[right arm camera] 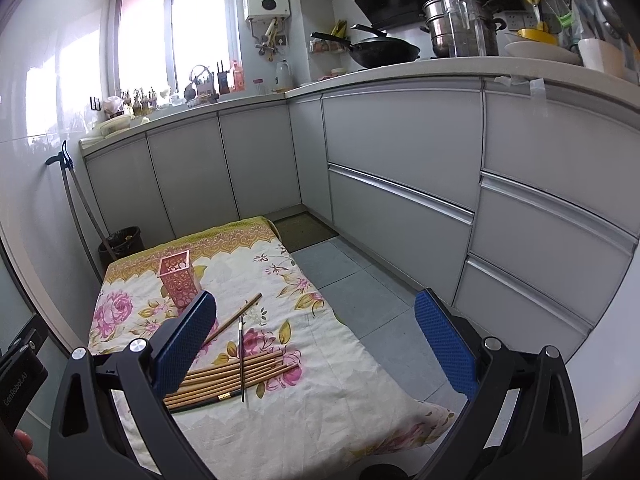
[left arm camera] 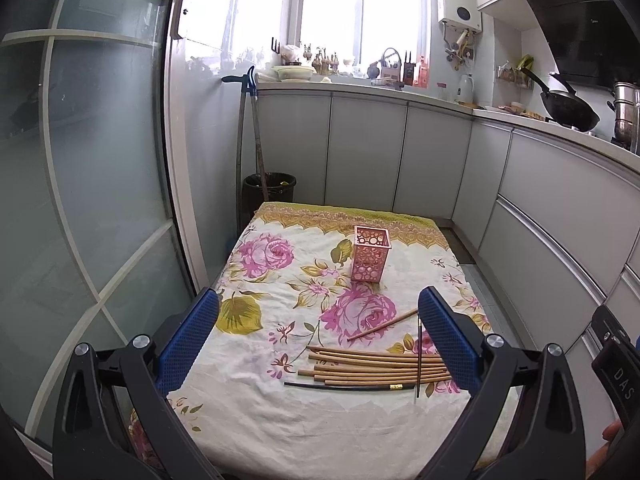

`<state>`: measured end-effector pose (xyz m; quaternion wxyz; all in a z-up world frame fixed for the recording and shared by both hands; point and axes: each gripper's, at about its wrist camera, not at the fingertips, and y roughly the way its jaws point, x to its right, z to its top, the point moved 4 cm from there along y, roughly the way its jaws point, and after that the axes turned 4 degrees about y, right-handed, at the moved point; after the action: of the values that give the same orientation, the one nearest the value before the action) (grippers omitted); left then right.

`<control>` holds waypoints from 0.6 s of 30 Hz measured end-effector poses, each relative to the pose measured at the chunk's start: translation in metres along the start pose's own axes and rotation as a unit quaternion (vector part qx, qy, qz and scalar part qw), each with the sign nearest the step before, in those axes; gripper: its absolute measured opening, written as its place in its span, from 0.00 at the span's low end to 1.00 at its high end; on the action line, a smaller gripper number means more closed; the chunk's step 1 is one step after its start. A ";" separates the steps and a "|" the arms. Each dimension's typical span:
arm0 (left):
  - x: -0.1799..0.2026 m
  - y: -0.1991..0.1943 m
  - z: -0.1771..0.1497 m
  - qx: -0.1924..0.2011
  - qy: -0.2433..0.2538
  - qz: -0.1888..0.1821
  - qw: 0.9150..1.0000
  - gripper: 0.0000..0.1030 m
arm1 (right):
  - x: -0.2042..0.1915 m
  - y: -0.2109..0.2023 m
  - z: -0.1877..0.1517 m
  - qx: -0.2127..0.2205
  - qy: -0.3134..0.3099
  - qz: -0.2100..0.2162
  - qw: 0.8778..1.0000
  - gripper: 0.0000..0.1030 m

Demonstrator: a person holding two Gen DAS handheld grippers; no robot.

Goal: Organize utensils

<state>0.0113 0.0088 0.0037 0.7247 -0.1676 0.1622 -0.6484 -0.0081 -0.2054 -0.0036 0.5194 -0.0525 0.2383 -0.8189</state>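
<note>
Bamboo chopsticks (left arm camera: 376, 368) lie in a loose bundle on the floral cloth (left arm camera: 256, 412) that covers the low table, their lengths running roughly side to side in front of me. One more bamboo chopstick (left arm camera: 382, 325) lies apart from the bundle, angled, between the bundle and the pink perforated holder (left arm camera: 370, 254). A black chopstick (left arm camera: 348, 387) lies along the near edge of the bundle, and a second dark chopstick (left arm camera: 419, 356) lies crosswise over the bundle's right end. The holder stands upright on the cloth, farther back than all the chopsticks and well apart from them; nothing shows inside it. My left gripper (left arm camera: 318, 340) hovers above the cloth with its blue pads (left arm camera: 188, 340) spread wide, holding nothing. My right gripper (right arm camera: 316, 344) is likewise spread wide and empty; its left pad (right arm camera: 186, 342) hides part of the bundle in the right wrist view, and its right pad hangs over the grey tiled floor (right arm camera: 360, 276) beside the table. White kitchen cabinets (right arm camera: 400, 160) stand beyond the floor.
</note>
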 end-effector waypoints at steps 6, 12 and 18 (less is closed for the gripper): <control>-0.004 -0.004 0.003 0.010 -0.006 0.007 1.000 0.93 | -0.006 -0.011 0.004 0.015 -0.012 0.000 1.000 0.94; -0.008 -0.013 0.008 0.026 -0.006 0.015 1.000 0.93 | -0.013 -0.014 0.003 0.017 -0.036 -0.006 0.999 0.94; -0.014 -0.034 0.017 0.043 -0.015 0.022 0.999 0.93 | -0.018 -0.023 0.009 0.032 -0.039 -0.002 0.999 0.94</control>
<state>-0.0130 0.0193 0.0346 0.7474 -0.1430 0.1268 -0.6363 -0.0155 -0.1850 0.0177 0.5284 -0.0680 0.1911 -0.8244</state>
